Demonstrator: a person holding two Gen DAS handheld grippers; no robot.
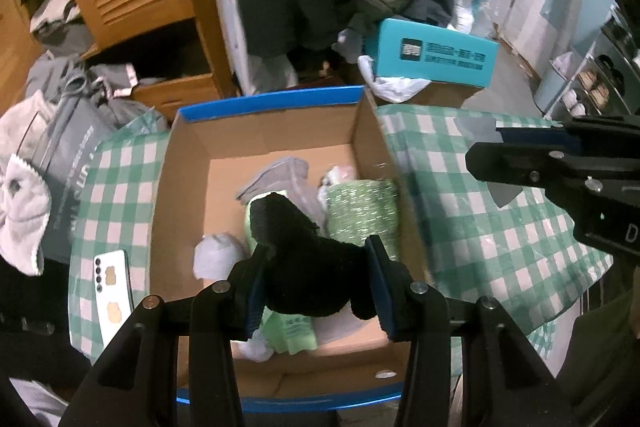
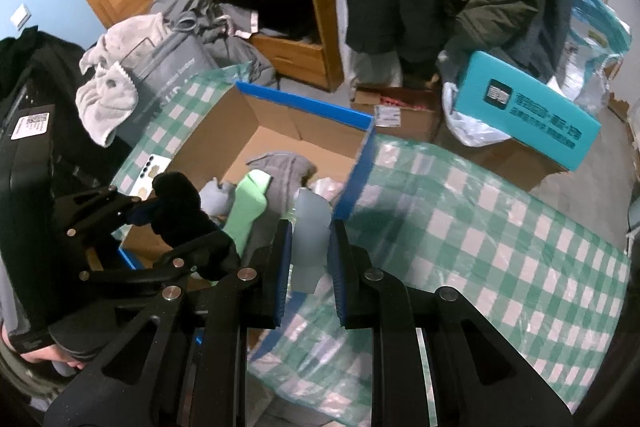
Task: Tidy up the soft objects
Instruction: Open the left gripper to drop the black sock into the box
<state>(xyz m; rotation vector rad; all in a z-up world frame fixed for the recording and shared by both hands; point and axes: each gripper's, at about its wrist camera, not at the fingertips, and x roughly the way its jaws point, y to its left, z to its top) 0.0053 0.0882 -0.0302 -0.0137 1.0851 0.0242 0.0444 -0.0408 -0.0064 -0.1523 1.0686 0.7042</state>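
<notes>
Over the cardboard box (image 1: 188, 163), the left gripper (image 1: 316, 267) clamps a black sock (image 1: 304, 259) about half-wide, its long axis running up-left, toe end away; the right gripper (image 2: 308, 255) pinches a pale grey cloth (image 2: 310, 223) nearly closed, standing upright by the box's blue edge

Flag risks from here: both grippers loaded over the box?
1. The black fuzzy sock hangs loosely from the left gripper and could slip out early.
2. The right gripper pinches a thin pale grey cloth near the blue-edged cardboard box wall; it may drop on the checked tablecloth.
</notes>
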